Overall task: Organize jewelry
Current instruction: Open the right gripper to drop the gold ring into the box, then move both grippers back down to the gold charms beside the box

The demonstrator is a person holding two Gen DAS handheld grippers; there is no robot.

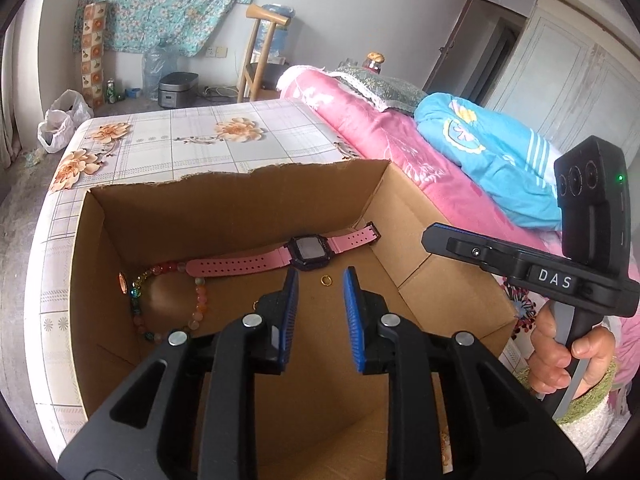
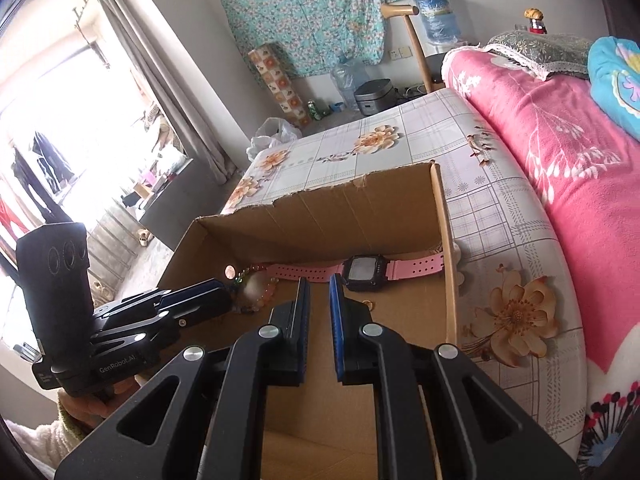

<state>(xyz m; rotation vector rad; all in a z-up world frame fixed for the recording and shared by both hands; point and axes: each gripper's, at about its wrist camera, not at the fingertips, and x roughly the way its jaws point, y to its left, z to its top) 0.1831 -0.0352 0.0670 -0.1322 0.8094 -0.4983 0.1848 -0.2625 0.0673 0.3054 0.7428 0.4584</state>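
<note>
Hovering over cardboard box: my left gripper parted, empty; right gripper narrow gap, empty. Pink watch, bead bracelet, gold ring lie along far wall, apparently already gathered.

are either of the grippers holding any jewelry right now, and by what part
Nothing is held. The left gripper and right gripper both have a bare gap between their pads; the watch lies in the cardboard box.

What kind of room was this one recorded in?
Most likely a lived-in bedroom: a pink quilt and blue folded blanket lie beside the floral-clothed table, with a curtained window alongside.
</note>
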